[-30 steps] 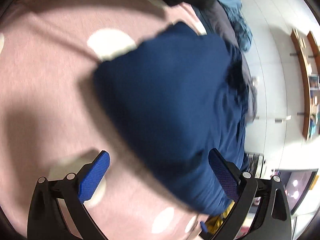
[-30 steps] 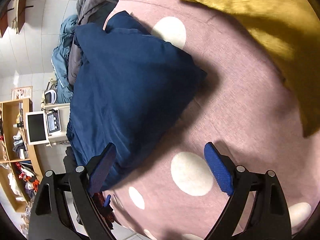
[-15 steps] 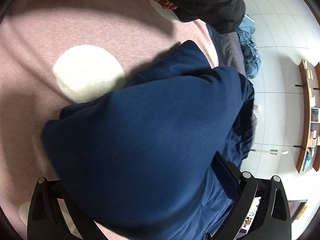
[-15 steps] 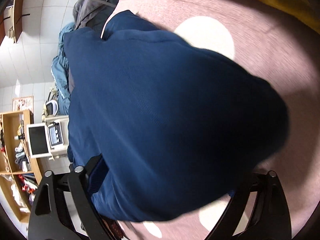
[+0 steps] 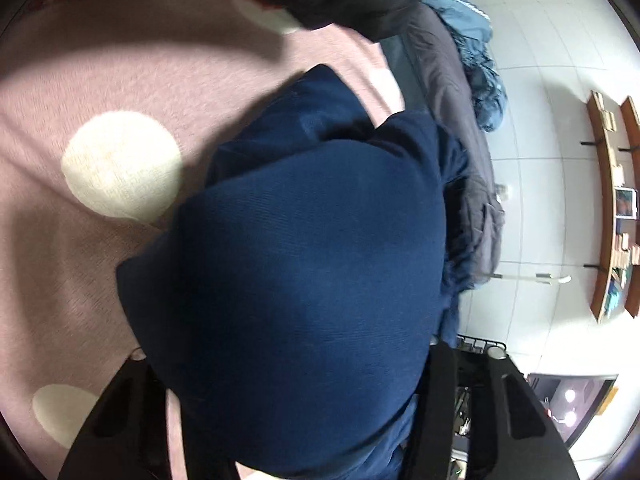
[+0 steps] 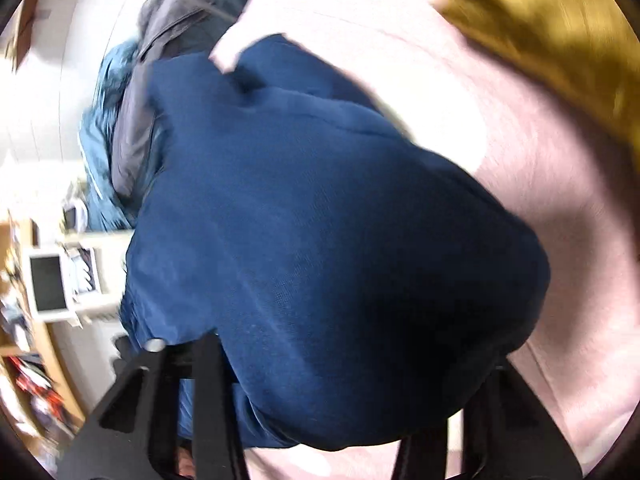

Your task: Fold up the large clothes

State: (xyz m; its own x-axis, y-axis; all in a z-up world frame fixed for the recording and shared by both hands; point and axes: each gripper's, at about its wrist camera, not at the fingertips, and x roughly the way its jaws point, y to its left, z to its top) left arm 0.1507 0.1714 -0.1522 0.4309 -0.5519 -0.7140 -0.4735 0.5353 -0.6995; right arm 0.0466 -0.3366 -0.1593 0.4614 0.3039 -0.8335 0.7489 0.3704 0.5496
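Navy garment lay bunched on the pink dotted cover, its far corner reaching toward that cover's edge, where grey clothing was heaped. Left gripper and right gripper had each just been closing, and each stood clamped on a near fold of the navy garment. Bare pink dotted cover lay open beside it, up to the mustard cloth.
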